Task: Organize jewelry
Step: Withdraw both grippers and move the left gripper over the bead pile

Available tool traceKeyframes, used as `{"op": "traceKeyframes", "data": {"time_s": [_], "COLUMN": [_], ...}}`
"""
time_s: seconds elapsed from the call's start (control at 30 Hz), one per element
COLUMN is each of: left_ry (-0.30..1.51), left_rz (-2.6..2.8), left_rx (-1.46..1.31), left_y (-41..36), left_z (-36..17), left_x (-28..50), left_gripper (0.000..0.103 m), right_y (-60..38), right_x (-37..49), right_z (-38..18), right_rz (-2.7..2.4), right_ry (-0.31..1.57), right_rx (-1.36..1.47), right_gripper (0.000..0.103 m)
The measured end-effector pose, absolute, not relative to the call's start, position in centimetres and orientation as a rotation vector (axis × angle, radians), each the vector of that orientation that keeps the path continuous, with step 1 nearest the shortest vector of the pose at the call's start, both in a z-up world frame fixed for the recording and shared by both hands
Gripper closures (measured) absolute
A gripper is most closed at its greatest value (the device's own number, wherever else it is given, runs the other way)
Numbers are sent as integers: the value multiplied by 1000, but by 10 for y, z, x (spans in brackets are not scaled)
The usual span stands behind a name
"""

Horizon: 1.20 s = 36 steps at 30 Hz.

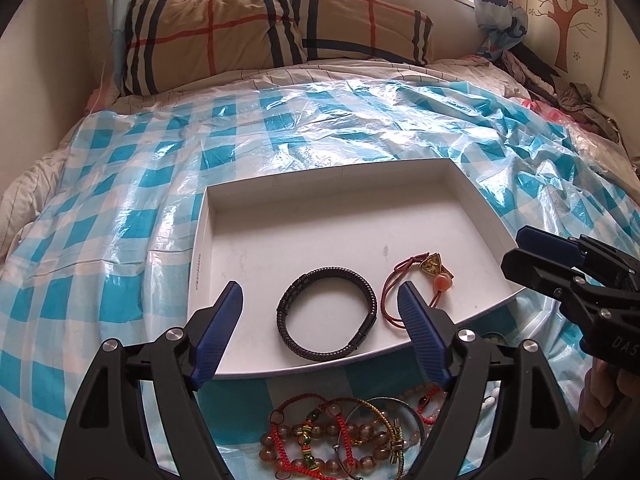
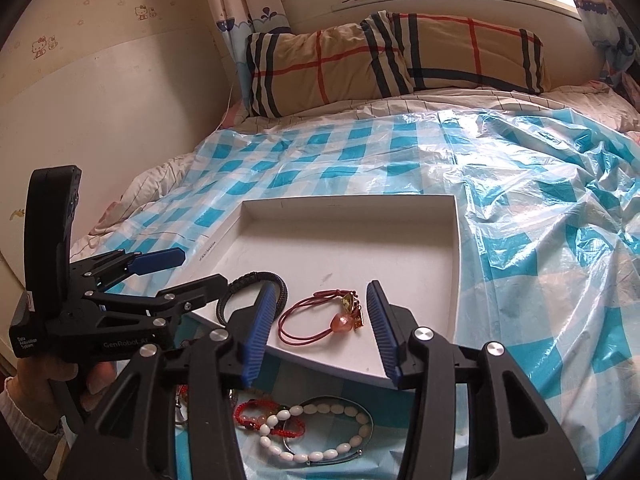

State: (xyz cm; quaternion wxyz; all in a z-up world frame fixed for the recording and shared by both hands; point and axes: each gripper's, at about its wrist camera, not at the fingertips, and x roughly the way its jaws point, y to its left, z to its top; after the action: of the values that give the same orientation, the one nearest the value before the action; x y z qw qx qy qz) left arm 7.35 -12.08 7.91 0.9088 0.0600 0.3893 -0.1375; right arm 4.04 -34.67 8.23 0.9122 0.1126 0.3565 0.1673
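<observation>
Both grippers, left gripper (image 1: 320, 304) and right gripper (image 2: 322, 304), hang released over the white tray (image 1: 320, 184); loose bracelets (image 1: 340, 444) lie below the jaws, on the bed.

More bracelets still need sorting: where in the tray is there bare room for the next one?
Free: the tray's far half, beyond the black bracelet and red cord. Crowded: its near edge and the pile before it.

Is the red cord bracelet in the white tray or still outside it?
In. The red cord bracelet lies flat on the white tray floor beside the black braided bracelet, free of both grippers.
</observation>
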Motion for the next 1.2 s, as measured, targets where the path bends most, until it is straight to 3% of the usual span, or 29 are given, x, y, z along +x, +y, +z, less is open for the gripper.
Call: {"op": "traceKeyframes", "data": {"time_s": [0.5, 0.67, 0.93, 1.07, 1.2], "left_ry": [870, 906, 911, 908, 927], "left_rz": [-259, -270, -248, -246, -259], "left_rx": [107, 133, 127, 127, 153], "left_y": [-72, -69, -63, -66, -74], "left_z": [60, 43, 38, 35, 28], "left_x": [14, 1, 11, 27, 45], "left_gripper": [24, 22, 22, 23, 23], "right_y": [-354, -339, -308, -277, -251], "right_x": [-6, -12, -14, -9, -2], "right_z": [53, 46, 49, 56, 54], "right_rz": [353, 399, 505, 596, 673], "right_ry": [877, 908, 897, 886, 908], "right_rx": [208, 159, 110, 67, 48], "right_gripper": [49, 39, 39, 62, 73]}}
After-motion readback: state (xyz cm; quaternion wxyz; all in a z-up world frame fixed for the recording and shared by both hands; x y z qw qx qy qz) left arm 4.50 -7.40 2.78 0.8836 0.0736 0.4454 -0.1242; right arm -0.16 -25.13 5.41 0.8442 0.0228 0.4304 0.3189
